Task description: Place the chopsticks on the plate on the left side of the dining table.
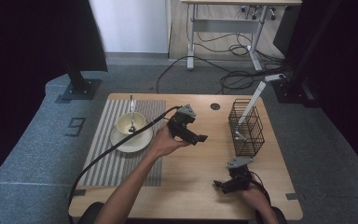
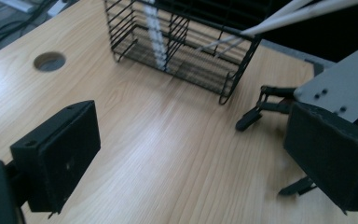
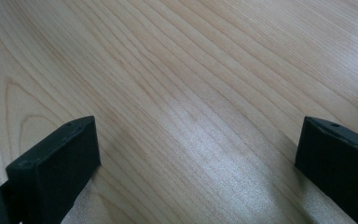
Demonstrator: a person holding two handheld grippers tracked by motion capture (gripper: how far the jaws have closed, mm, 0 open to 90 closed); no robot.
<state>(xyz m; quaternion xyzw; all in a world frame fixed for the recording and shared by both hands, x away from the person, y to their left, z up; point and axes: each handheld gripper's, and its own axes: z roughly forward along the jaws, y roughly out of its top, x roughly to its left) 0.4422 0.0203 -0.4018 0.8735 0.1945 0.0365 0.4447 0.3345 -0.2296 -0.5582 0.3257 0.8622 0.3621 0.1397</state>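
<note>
Ahead of my left claw [image 1: 196,135], across a stretch of bare surface [image 1: 196,186], the black wire basket [image 1: 247,128] is standing upright, and the long white utensil [image 1: 251,105] is sitting inside it. My left claw is hanging above the surface with its jaws spread wide and nothing between them. My right claw [image 1: 220,185] is lying low on the surface, just on the near side of the basket, and its jaws are also spread wide and empty.

I am judging that the work is partly done: the white utensil is already in the basket. Behind my left claw, on the striped mat [image 1: 116,163], a metal spoon [image 1: 131,112] is standing in the bowl [image 1: 130,122] on its plate [image 1: 133,142]. Probably this spoon is what is left to carry over.

The white utensil is leaning, not lying. Its long axis is running from the basket floor, where its head is resting on the side nearer to my right claw, up and away over the far rim. Its handle is pointing away from both claws.
</note>
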